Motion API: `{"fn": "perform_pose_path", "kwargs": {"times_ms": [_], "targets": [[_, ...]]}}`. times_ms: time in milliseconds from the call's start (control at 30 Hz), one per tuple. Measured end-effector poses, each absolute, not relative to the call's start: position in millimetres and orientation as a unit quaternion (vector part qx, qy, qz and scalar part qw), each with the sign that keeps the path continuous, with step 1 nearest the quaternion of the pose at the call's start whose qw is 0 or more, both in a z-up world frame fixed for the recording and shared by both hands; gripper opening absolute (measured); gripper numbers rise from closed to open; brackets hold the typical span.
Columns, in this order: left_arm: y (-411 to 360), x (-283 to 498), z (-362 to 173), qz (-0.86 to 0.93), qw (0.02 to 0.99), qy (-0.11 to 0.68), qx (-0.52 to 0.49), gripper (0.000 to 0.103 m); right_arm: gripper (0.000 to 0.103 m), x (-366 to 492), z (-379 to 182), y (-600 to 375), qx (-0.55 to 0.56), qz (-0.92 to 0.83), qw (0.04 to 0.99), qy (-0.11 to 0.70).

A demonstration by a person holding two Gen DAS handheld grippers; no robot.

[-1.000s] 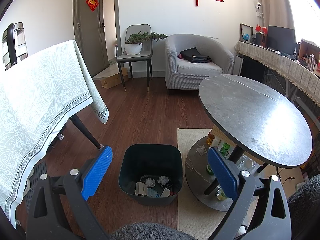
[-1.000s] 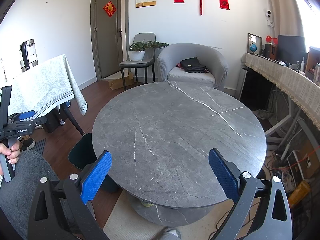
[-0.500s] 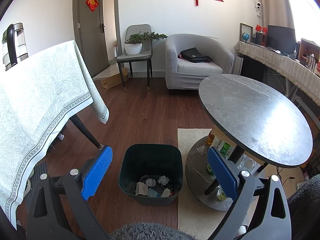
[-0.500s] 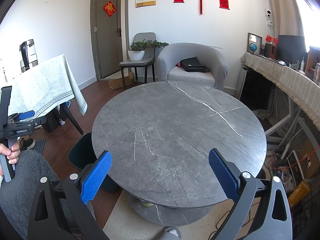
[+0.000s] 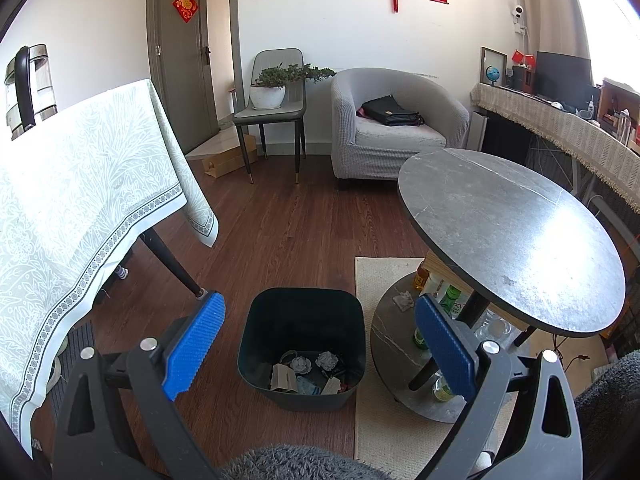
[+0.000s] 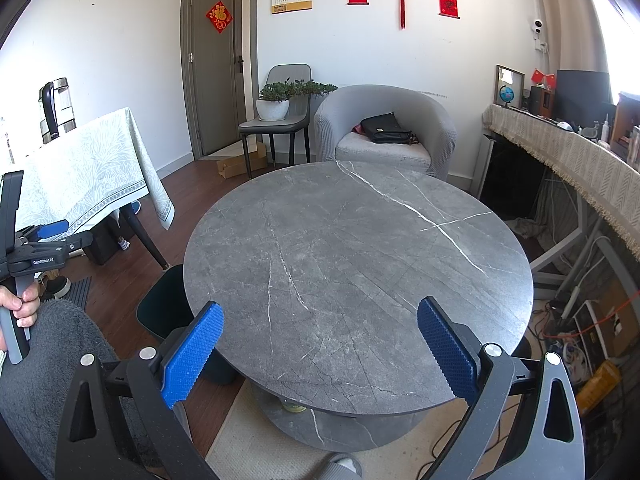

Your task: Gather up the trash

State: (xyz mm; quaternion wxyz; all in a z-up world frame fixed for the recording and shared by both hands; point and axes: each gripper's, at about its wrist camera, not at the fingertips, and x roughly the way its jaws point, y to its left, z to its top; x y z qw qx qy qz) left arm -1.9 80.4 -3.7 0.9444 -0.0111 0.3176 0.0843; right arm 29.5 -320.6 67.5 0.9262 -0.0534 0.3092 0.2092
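Observation:
A dark bin stands on the wood floor beside the round grey table. Crumpled paper and card scraps lie at its bottom. My left gripper hangs open above the bin, with nothing between its blue pads. In the right wrist view my right gripper is open and empty over the near edge of the bare grey tabletop. The bin's rim shows to the left of the table. A hand holds the left gripper's handle at the far left.
Bottles and a crumpled scrap sit on the table's lower shelf. A cloth-covered table stands to the left, an armchair with a black bag and a chair with a plant at the back. A beige rug lies under the round table.

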Motion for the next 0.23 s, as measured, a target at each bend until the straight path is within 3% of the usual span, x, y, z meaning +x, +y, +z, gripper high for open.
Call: {"fn": "perform_pose_path", "kwargs": {"times_ms": [233], "targets": [[80.1,-0.3,-4.4,0.086,0.944,0.318,-0.006,0.098,0.098,29.1,67.1,-321.2,-0.054,0.209,0.926,0.310]]}}
